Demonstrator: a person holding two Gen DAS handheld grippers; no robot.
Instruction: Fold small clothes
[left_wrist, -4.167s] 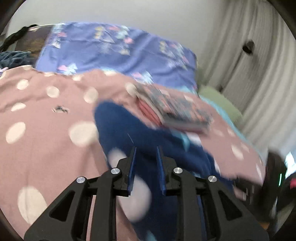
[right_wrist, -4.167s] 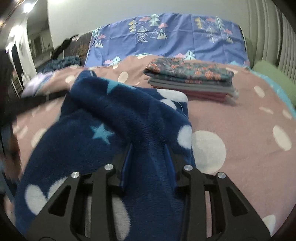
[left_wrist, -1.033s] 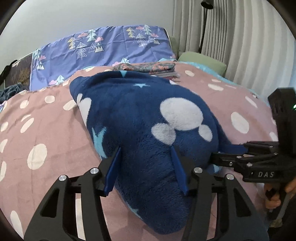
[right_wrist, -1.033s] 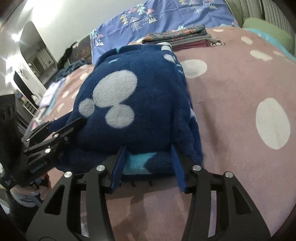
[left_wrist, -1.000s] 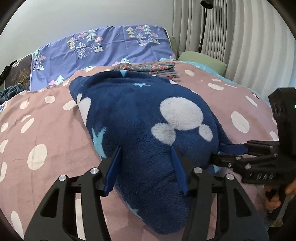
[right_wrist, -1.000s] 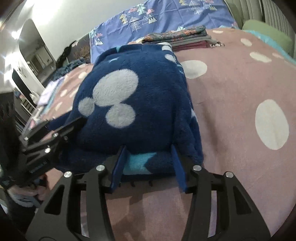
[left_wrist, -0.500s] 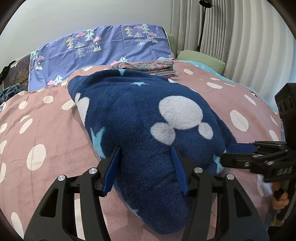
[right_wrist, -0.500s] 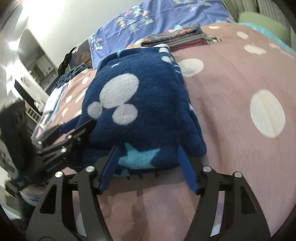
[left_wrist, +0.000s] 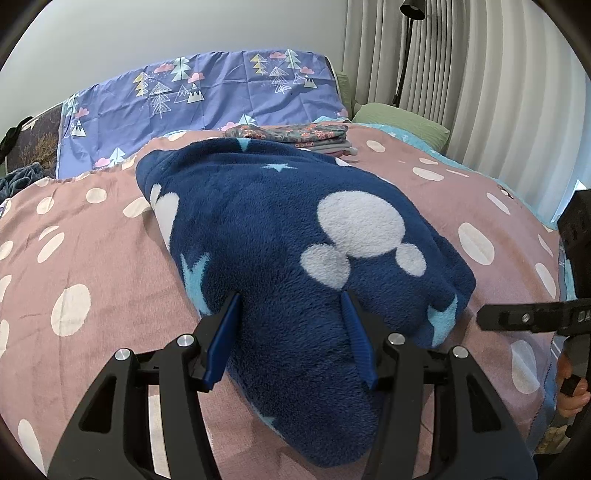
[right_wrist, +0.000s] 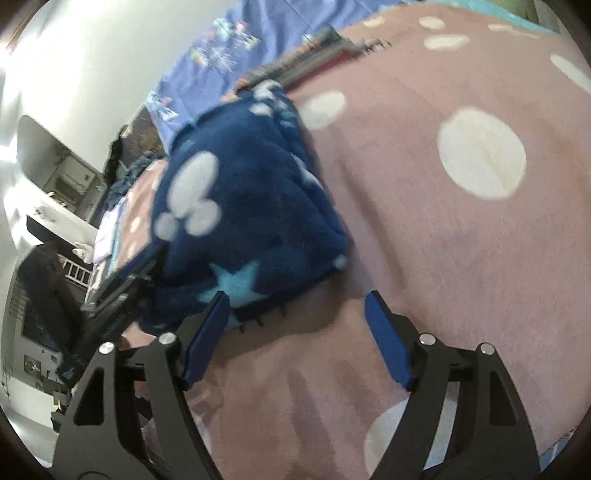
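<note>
Fleece garment (left_wrist: 280, 236), navy with white blobs and pale blue stars, lies on the bed (left_wrist: 74, 258) over the pink spotted blanket. It sits as a thick doubled-over bundle, long axis running away from the left wrist camera, near end rounded and loose.

Left tongs (left_wrist: 291, 332): spread wide, fingers either side of the near end of the bundle. Cannot tell whether the pads touch the fleece; no pinch visible.

Right tongs (right_wrist: 295, 332): spread, empty, over bare blanket at the garment's corner with the blue star. Left finger is just beside that corner; right finger is well apart from it. The right wrist view is blurred.

Stack of folded clothes (left_wrist: 295, 134) sits behind the fleece near the purple tree-print pillow (left_wrist: 207, 96): several flat layers, patterned piece on top.

Judgement on progress: earlier pieces look finished and stacked. The fleece appears to have at least one fold in it but is still bulky and uneven at the near end. Probably left: one more fold or a tidy of the edges, then transfer to the stack.
</note>
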